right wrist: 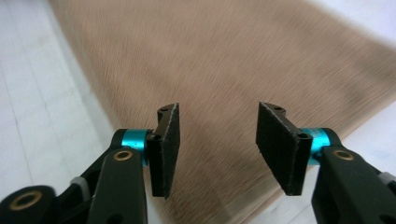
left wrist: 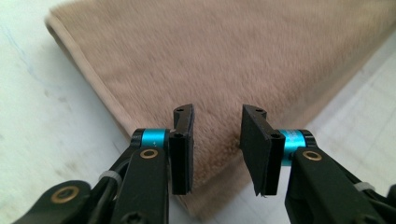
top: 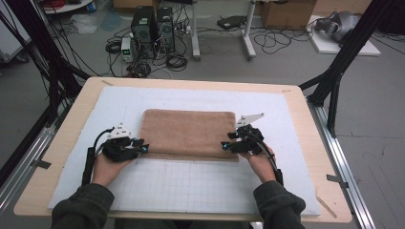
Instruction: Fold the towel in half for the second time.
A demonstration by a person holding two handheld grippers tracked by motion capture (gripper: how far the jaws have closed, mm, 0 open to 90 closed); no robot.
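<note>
Towel [top: 188, 132] folded on mat [top: 200, 186] | 2 tongs [left wrist: 217, 149] [right wrist: 217, 149] apart, seemingly gripping nothing

Table [top: 305, 143], light wood top, centre of frame. White gridded mat [top: 191, 186] covering most of it. Two black computer towers [top: 154, 31] on the floor, upper left of centre, amid tangled cables [top: 176, 61]. Cardboard box [top: 286, 13], upper right. White stand legs [top: 247, 40], top centre.
</note>
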